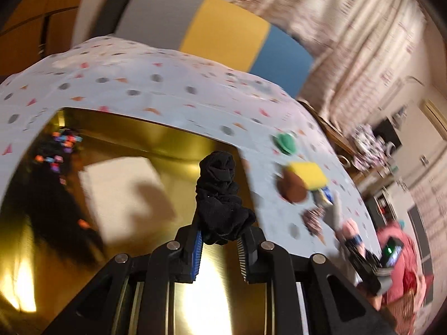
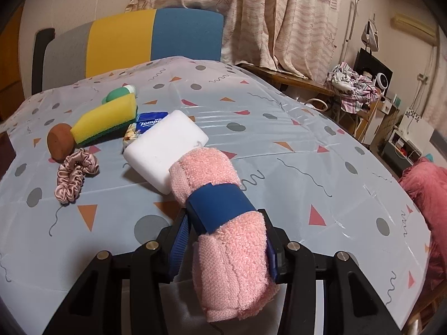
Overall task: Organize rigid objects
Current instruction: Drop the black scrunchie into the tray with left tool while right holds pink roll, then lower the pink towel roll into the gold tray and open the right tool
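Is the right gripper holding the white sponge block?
No, the right gripper is clamped on the rolled pink towel; the white block lies beyond it.

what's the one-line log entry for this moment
left gripper: shut on black cloth, above gold bin | right gripper: shut on pink towel roll, above table

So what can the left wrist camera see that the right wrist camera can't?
Only the left wrist view shows the gold bin beneath the left gripper, which is shut on a bunched black cloth.

Only the right wrist view shows the white block, the blue tissue pack and the right gripper close up, shut on a rolled pink towel.

Both show the patterned tablecloth, yellow sponge, brown round object, green item and striped chair back.
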